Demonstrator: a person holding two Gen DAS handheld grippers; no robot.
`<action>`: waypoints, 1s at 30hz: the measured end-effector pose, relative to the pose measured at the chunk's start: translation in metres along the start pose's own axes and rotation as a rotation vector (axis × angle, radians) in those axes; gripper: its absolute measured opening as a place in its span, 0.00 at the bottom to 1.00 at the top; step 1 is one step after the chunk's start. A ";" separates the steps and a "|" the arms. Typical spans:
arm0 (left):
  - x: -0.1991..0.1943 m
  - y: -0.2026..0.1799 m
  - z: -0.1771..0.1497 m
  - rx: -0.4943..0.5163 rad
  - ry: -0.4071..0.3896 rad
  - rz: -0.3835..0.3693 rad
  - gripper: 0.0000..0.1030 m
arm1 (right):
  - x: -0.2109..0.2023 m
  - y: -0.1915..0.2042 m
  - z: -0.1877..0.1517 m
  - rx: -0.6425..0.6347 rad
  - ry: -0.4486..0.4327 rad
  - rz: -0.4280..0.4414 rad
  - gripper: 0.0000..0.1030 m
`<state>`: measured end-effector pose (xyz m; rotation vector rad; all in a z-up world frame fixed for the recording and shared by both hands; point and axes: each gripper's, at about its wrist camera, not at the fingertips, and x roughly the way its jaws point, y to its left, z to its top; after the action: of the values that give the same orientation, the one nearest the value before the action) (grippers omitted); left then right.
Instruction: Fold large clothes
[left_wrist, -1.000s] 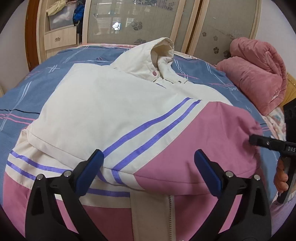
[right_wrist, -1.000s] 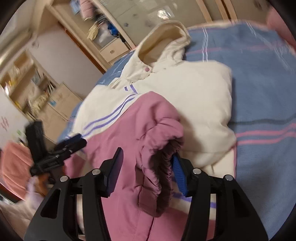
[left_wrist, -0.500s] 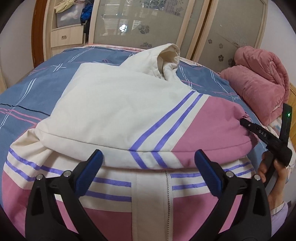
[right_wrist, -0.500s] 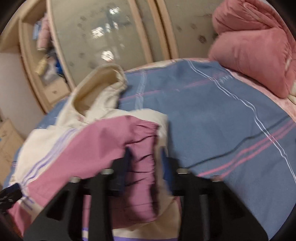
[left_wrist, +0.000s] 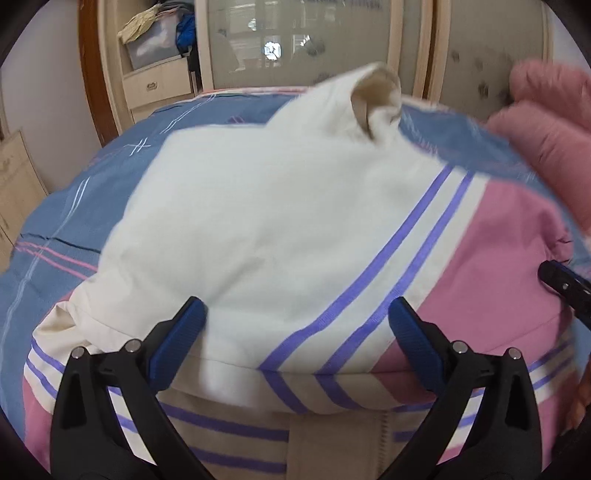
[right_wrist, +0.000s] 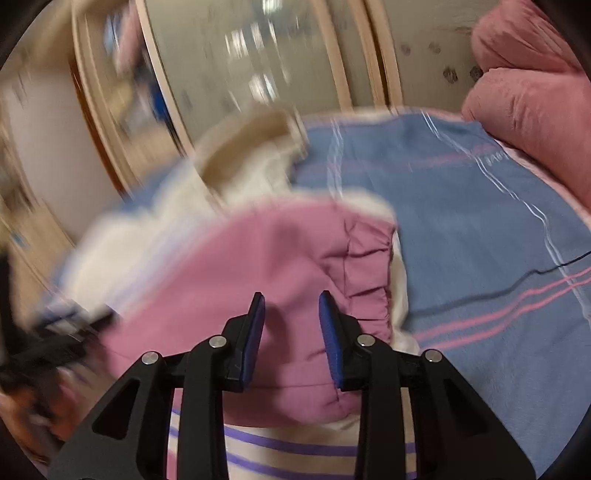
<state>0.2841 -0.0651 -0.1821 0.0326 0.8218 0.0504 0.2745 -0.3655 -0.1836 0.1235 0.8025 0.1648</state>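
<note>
Right wrist view: my right gripper (right_wrist: 291, 321) is half spread over the pink sleeve (right_wrist: 280, 258), pinching nothing. My left gripper (left_wrist: 295, 332) is spread wide, with the jacket (left_wrist: 266, 221) ahead on the bed (left_wrist: 74, 184). It seems puffy, soft, light; I would take the cuff (right_wrist: 365, 273).

A cream-and-pink jacket (left_wrist: 280, 229) covers the middle of the bed (left_wrist: 66, 206), its upright hood (left_wrist: 376, 99) rising at the far end. Left of the jacket, blue bedding lies flat and open to the edge, with a cabinet (left_wrist: 159, 81) beyond. Right of the jacket, a broad strip of bedding (right_wrist: 480, 236) offers passage, bounded farther right by a heaped pink quilt (right_wrist: 535, 103). A thin dark cord (right_wrist: 524, 277) trails across that strip. Wardrobe doors (left_wrist: 317, 40) close off the far side.
</note>
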 end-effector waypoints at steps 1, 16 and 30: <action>0.003 -0.005 -0.002 0.028 -0.009 0.028 0.98 | 0.002 -0.001 -0.001 -0.006 -0.006 -0.032 0.25; 0.013 0.005 -0.008 -0.012 -0.051 -0.032 0.98 | -0.028 0.056 -0.018 -0.208 -0.168 -0.202 0.75; 0.018 -0.012 0.022 -0.051 -0.007 0.039 0.98 | 0.002 0.041 -0.004 -0.120 -0.041 -0.174 0.66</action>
<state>0.3134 -0.0758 -0.1808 0.0005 0.8128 0.1081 0.2690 -0.3248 -0.1810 -0.0565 0.7567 0.0459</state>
